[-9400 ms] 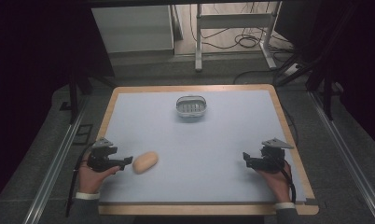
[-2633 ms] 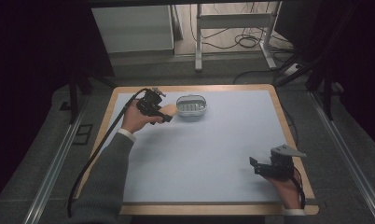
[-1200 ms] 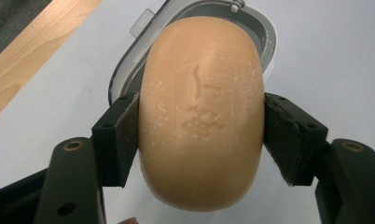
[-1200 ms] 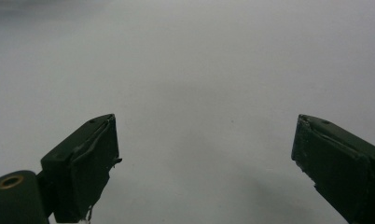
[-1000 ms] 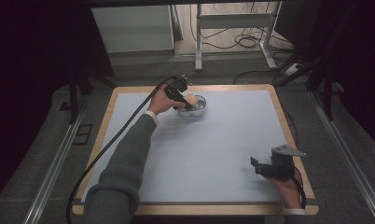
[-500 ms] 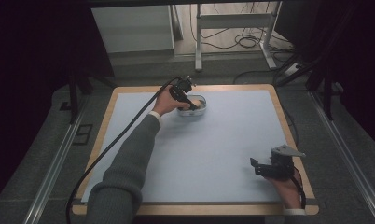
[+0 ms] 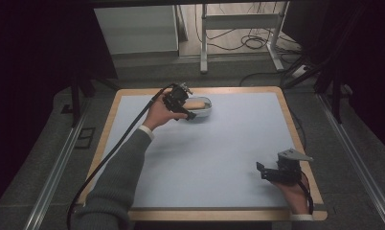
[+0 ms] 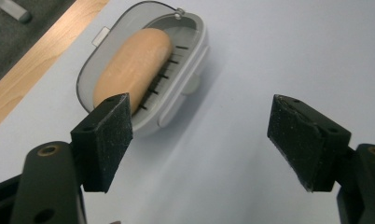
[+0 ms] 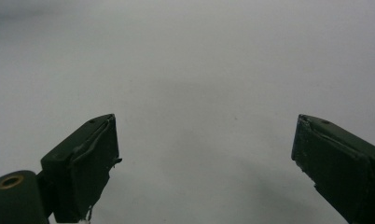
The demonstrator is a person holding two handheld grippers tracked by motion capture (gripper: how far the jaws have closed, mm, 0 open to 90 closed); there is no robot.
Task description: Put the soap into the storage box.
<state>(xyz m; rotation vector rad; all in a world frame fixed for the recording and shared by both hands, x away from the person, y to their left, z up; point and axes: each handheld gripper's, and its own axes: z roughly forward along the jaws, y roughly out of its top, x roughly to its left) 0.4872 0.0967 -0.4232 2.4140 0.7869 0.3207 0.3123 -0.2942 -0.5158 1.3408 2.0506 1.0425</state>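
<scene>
A tan bread roll (image 7: 196, 104) (image 8: 132, 65) lies inside a small grey oval basket (image 7: 207, 109) (image 8: 183, 91) at the far middle of the table. My left gripper (image 7: 190, 115) (image 8: 199, 140) hovers just to the near left of the basket. Its jaws have just been opening and stand wide apart with nothing between the pads. My right gripper (image 7: 261, 171) (image 9: 204, 163) rests near the table's front right edge, open over bare surface, and holds nothing.
The pale blue table top (image 7: 219, 148) has a wooden rim (image 7: 109, 120). A black cable (image 7: 104, 158) trails from the left gripper along the sleeve to the front left. Metal desk legs (image 7: 203, 43) and loose wires stand beyond the far edge.
The left gripper let go of the roll, which now lies in the basket, and drew back to the left and toward me with open jaws. The right hand stayed where it was.
</scene>
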